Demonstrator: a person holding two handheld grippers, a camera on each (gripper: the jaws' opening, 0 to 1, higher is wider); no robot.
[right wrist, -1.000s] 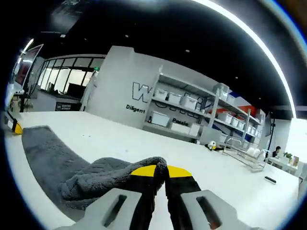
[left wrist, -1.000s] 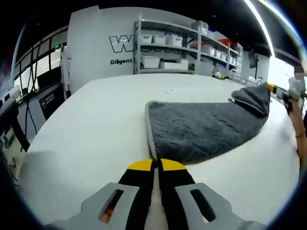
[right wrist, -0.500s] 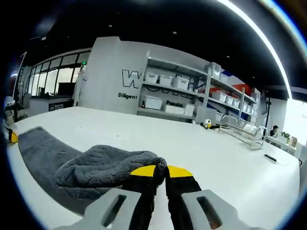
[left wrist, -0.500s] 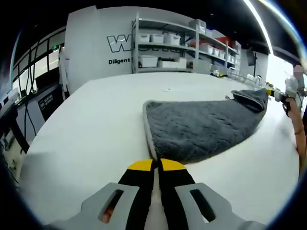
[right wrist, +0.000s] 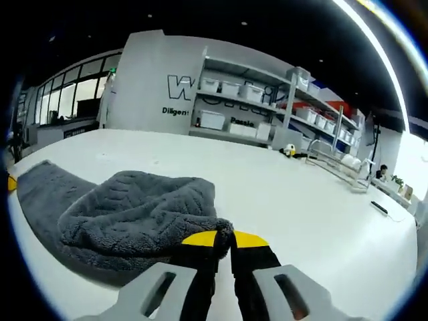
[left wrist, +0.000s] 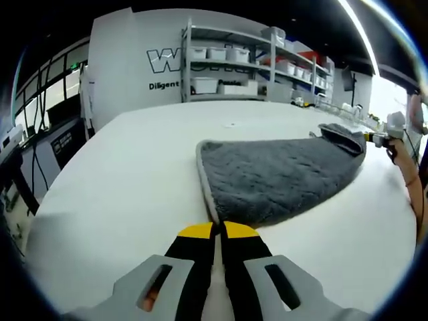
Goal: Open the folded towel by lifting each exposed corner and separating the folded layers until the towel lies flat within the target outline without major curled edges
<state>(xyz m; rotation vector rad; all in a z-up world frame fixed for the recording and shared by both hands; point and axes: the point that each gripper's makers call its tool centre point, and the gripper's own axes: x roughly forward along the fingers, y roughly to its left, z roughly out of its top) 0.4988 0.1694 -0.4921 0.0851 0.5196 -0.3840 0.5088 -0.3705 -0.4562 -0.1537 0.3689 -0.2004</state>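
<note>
Both hand-held grippers pinching grey towel [left wrist: 281,177] corners, far fold bunched, underside hidden

A broad white table [left wrist: 134,174] runs toward a pale grey wall [left wrist: 120,60] with large dark lettering, partly hidden by metal shelving [left wrist: 234,63] loaded with white bins [right wrist: 212,120]. To the left of the wall, a row of dark-framed windows [right wrist: 73,97] lets in daylight. The ceiling [right wrist: 221,30] is black, crossed by a long bright light strip [right wrist: 381,60]. On the table's far side stands what looks like a wire rack [right wrist: 334,179]; its contents are too small to tell.
</note>
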